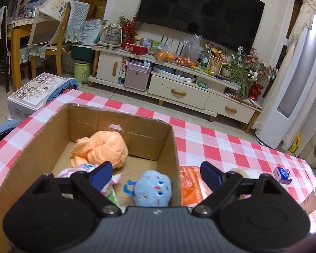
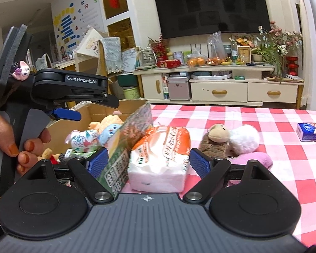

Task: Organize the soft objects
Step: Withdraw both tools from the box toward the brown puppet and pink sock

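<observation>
Right gripper [image 2: 149, 161], fingers spread, faces tissue pack [image 2: 160, 158]; close squarely mid-pack, then lift over cardboard box [image 2: 99, 110] wall. Left gripper [image 1: 155, 174] hangs spread, empty.

box [image 1: 174, 147]: orange cloth [image 1: 101, 149], blue plush [image 1: 151, 189] inside | tissue pack [image 2: 160, 158]: beside box

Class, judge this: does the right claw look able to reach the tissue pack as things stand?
Probably yes: the right claw is open, with the tissue pack just ahead between its fingers, nothing covering it.

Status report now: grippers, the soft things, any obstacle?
Left gripper open over box. Right gripper open around tissue pack. Plush toys still outside. Nothing blocking.
</observation>
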Tool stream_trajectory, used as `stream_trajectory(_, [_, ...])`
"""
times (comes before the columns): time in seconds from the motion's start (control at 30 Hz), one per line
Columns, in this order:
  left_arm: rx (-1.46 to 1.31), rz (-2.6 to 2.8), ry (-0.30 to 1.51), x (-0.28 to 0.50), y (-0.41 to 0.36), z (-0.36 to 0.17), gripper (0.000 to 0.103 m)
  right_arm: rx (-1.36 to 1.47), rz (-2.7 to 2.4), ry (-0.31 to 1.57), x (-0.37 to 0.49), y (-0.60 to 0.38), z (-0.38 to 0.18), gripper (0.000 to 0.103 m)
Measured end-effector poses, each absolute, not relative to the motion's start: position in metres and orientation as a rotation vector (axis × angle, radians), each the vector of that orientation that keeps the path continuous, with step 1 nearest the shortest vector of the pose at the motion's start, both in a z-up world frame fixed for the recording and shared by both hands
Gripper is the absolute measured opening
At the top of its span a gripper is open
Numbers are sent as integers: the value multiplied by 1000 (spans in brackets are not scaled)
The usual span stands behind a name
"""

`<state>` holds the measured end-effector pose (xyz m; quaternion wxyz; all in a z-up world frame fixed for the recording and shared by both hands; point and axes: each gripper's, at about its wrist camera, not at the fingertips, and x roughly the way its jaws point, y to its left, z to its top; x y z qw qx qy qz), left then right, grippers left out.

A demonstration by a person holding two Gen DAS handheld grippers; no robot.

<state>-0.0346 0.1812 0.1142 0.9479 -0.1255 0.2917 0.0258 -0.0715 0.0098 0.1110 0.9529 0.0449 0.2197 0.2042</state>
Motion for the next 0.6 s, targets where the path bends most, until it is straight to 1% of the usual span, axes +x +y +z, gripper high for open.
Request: stream_trajectory(0.6, [-170, -19, 570, -29, 134, 116, 91, 139, 287, 434, -58, -25, 99, 103])
